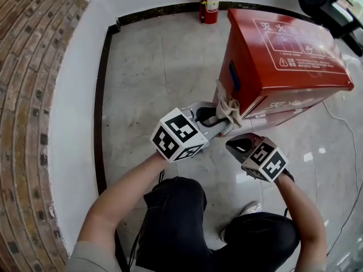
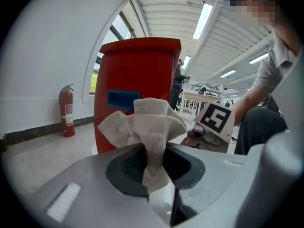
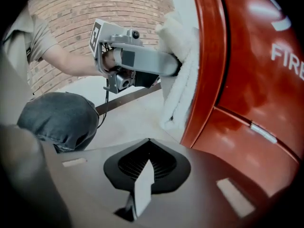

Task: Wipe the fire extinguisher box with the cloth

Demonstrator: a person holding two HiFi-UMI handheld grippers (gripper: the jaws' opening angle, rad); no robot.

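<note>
The red fire extinguisher box (image 1: 272, 67) stands on the tiled floor, its side face toward me (image 2: 135, 84). A crumpled beige cloth (image 1: 228, 109) is pinched in my left gripper (image 1: 221, 119), which is shut on it; the cloth (image 2: 147, 132) bunches out past the jaws and lies against the box's near corner (image 3: 209, 65). In the right gripper view the cloth (image 3: 183, 75) hangs along that red edge. My right gripper (image 1: 241, 144) hovers just below the box front, shut with nothing in it (image 3: 142, 184).
A red fire extinguisher (image 1: 209, 1) stands against the white wall behind the box. A brick wall (image 1: 28, 95) curves along the left. A black stand (image 1: 326, 4) sits at the top right. My knees (image 1: 176, 220) are bent on the tiles below the grippers.
</note>
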